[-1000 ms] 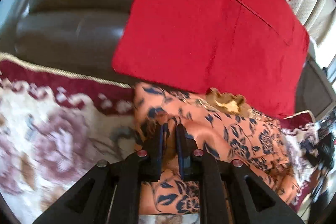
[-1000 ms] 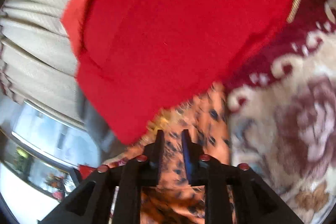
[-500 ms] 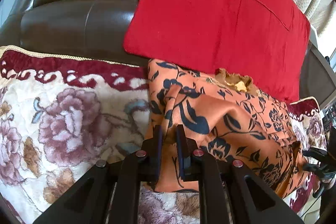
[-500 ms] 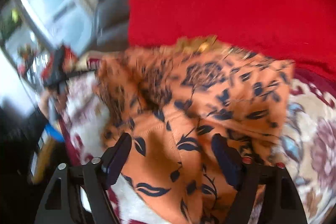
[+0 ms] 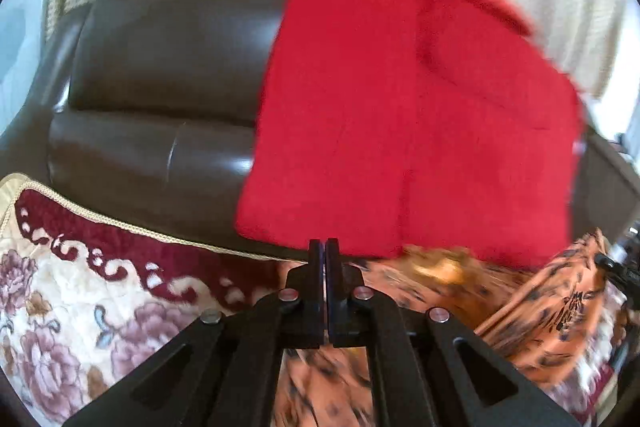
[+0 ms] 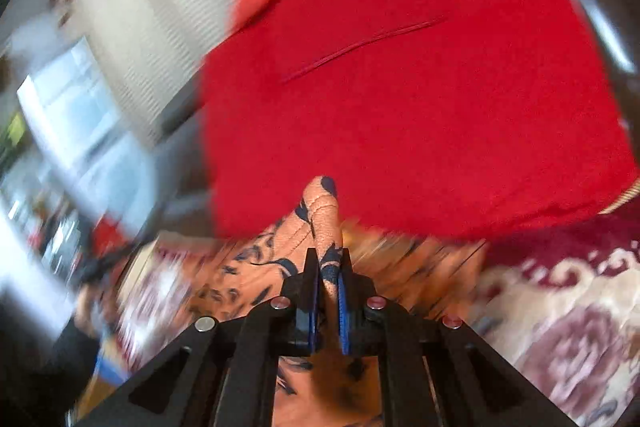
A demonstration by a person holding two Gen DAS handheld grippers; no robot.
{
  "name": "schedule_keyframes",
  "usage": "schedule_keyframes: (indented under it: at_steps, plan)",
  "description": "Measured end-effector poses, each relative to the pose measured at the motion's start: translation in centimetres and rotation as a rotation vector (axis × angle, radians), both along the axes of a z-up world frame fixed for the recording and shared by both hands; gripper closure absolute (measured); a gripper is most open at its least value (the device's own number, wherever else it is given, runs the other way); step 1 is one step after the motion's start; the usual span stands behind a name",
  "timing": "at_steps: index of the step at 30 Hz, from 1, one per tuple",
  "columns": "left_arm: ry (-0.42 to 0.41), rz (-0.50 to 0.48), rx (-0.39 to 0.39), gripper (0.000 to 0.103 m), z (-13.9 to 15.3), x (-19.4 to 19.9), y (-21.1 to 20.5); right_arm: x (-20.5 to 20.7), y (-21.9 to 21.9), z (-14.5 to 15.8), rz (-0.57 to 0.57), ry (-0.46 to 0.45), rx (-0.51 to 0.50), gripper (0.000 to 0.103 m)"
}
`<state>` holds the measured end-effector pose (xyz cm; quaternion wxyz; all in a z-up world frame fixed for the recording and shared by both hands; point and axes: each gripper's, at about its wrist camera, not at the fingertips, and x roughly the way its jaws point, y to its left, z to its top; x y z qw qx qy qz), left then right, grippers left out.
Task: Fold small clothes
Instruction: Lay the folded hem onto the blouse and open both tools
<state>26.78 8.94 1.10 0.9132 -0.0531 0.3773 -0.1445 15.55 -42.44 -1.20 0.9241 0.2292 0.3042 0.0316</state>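
On the floral blanket (image 5: 80,311) covering the sofa, by the red cushion (image 5: 400,115), the orange garment (image 6: 320,223) is lying limp, light and slippery, the right gripper (image 6: 328,267) pinching a fold, the left gripper (image 5: 324,251) pressed together empty, so seams are looking the safest hold.

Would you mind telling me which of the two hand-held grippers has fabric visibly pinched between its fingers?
The right hand-held gripper: a fold of the orange floral garment pokes out between its fingers. The left hand-held gripper shows none.

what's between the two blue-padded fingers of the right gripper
A bunched fold of the orange garment with dark blue flowers, pinched by the right gripper and sticking out past its tips, shown in the right wrist view.
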Motion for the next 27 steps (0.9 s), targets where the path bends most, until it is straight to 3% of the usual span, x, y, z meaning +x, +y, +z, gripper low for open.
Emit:
schedule_keyframes:
  at_steps: [1,2,3,4,5,7,8,9,12,15,20,22,23,24,25,27]
  plan:
    - [0.046,0.018,0.024,0.102,-1.4,1.5,-0.4,2.2,-1.9,-2.8,-0.045,0.074,0.030,0.089]
    - [0.116,0.049,0.081,0.102,-3.6,3.0,-0.6,3.0,-2.8,-4.8,-0.078,0.138,0.031,0.080]
    - [0.154,0.062,0.104,0.102,-4.8,3.2,-0.5,3.4,-3.5,-6.9,-0.122,0.211,0.034,0.055]
    - [0.181,0.056,0.095,0.102,-5.6,2.6,0.0,3.0,-4.0,-8.7,-0.152,0.255,0.066,0.043]
    - [0.174,0.027,0.057,0.100,-6.1,1.3,0.6,1.5,-4.2,-9.9,-0.167,0.233,0.123,0.031]
    - [0.160,-0.017,0.063,0.075,-6.8,-1.2,1.3,-1.6,-3.8,-10.8,-0.155,0.201,0.160,0.030]
    - [0.163,-0.036,0.086,0.051,-7.1,-2.2,1.5,-2.8,-3.6,-11.0,-0.145,0.198,0.159,0.029]
    - [0.160,-0.062,0.097,0.041,-7.3,-2.9,1.5,-3.8,-3.2,-11.2,-0.133,0.200,0.163,0.028]
    - [0.134,-0.107,0.139,0.041,-7.2,-2.7,0.1,-5.9,-1.9,-11.4,-0.085,0.218,0.171,0.028]
    - [0.125,-0.128,0.089,0.041,-6.3,-1.0,-1.5,-6.3,-0.3,-11.6,-0.059,0.205,0.145,0.028]
    - [0.163,-0.202,0.215,0.041,-7.3,1.8,-6.1,-6.2,-0.2,-12.3,-0.058,0.207,0.164,0.028]
    - [0.175,-0.208,0.269,0.049,-8.2,2.4,-7.2,-6.3,-0.4,-12.3,-0.068,0.212,0.174,0.028]
    - [0.185,-0.220,0.293,0.061,-8.8,2.7,-7.6,-6.4,-0.5,-12.4,-0.073,0.213,0.180,0.028]
    - [0.204,-0.222,0.309,0.081,-9.4,3.2,-7.8,-6.5,-0.6,-12.5,-0.075,0.213,0.183,0.028]
    - [0.225,-0.220,0.315,0.088,-9.8,3.5,-8.0,-6.5,-0.6,-12.6,-0.077,0.213,0.186,0.028]
    - [0.248,-0.222,0.331,0.092,-10.5,3.8,-8.3,-6.8,-0.8,-12.4,-0.079,0.215,0.185,0.028]
